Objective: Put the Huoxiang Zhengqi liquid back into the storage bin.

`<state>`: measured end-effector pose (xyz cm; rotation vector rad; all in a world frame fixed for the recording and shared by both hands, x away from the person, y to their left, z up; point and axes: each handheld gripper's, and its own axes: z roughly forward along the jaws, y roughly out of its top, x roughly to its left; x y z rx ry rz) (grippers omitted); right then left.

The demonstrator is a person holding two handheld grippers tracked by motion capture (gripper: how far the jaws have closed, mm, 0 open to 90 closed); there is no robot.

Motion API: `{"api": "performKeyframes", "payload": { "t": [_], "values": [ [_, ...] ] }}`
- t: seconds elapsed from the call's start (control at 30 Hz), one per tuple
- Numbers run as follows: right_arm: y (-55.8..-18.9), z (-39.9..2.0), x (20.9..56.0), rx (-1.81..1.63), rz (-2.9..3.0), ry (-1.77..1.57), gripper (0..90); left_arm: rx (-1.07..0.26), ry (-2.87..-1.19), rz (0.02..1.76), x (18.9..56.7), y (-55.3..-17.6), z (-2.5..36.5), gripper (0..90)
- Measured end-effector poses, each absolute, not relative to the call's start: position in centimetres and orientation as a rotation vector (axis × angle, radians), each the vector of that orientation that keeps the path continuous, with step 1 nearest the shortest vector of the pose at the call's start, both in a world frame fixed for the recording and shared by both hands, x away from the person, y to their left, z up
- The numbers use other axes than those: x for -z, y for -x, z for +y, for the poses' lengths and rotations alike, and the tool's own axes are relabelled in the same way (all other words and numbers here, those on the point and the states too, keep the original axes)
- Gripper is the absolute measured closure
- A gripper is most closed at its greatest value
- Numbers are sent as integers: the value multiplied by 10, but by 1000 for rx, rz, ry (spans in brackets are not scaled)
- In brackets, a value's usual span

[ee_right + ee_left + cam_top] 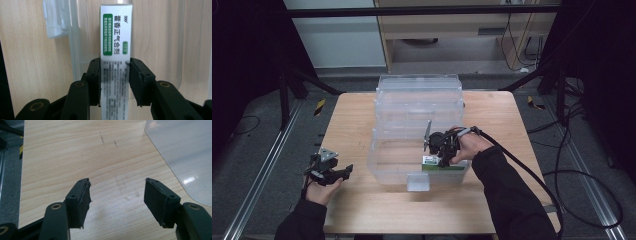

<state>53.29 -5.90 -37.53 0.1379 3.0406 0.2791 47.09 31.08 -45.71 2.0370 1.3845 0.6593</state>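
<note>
Wooden table (pixel 362 200) under a dark rig, carpet and cables round it, w/ a clear plastic storage bin (pixel 417 107) sitting mid-frame. Right gripper (pixel 443 150) is down inside the bin's near end, centre-right of the high view, jaws pinching a white-and-green medicine carton (pixel 116 37) across its narrow width. In the right gripper view both pads press the carton's sides and the box runs straight up the middle of the frame, printed face toward the camera, the bin's wall and its latch tab (pixel 53 21) at upper left.

Reads as the placing step: carton in the bin, low near the front wall, prob. about to be set down. Next move calls for lowering till it rests on the bin floor, then letting the jaws spread and lifting clear w/o snagging the rim.

Left gripper (pixel 116 192) idles at lower left of the high view, low over bare wood beside the bin, jaws spread wide, nothing between them. Right forearm angles in from bottom right, wrist tipped down into the bin.
</note>
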Motion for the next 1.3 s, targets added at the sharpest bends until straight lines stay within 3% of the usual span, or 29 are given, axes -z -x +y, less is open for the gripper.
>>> {"api": "performKeyframes", "payload": {
  "t": [0.8, 1.3],
  "values": [
    [-522, -91, 337, -497, 2943, -280, 605, -658, -2041, 1385, 457, -471, 310, 371],
    [-508, -69, 352, -529, 2994, -213, 606, -657, -2044, 1381, 457, -471, 310, 372]
  ]
}}
